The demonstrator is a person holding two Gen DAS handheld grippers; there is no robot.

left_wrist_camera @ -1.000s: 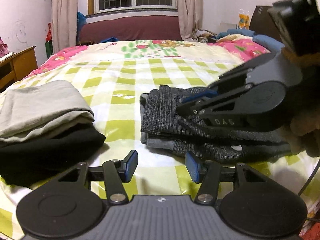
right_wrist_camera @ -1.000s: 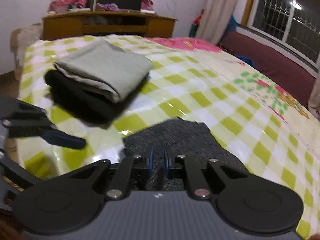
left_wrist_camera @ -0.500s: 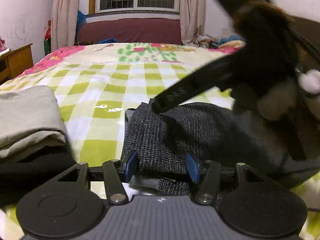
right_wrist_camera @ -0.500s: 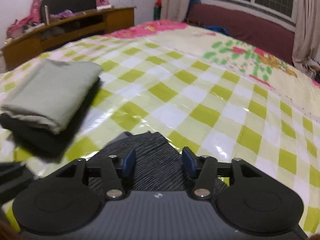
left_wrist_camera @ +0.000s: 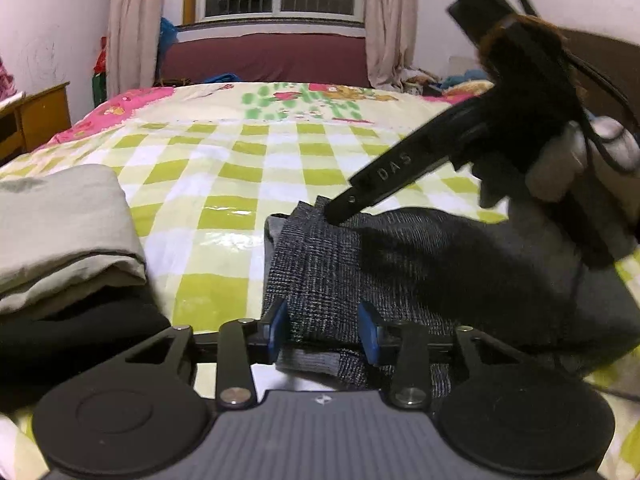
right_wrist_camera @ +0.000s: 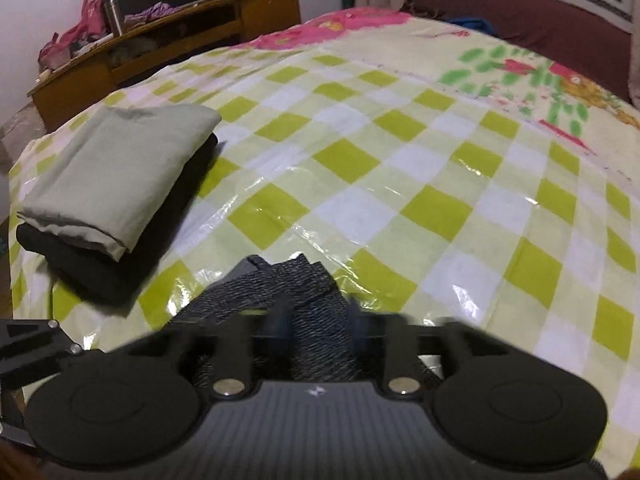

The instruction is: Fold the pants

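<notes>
Jaws of the left gripper (left_wrist_camera: 324, 330) stand apart with the folded grey pants (left_wrist_camera: 400, 272) between them on the bed (left_wrist_camera: 256, 168). Right gripper (right_wrist_camera: 318, 326) jaws likewise straddle the fabric; blur hides whether they pinch it.

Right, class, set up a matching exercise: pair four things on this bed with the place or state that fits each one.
Things:
1. grey folded cloth
2. black folded garment
3. dark grey pants
4. checked bed cover

Places or states:
A. under everything
B. between both grippers' fingers
C. top of the stack
D. bottom of the stack

Pairs: 1-C, 2-D, 3-B, 4-A
</notes>
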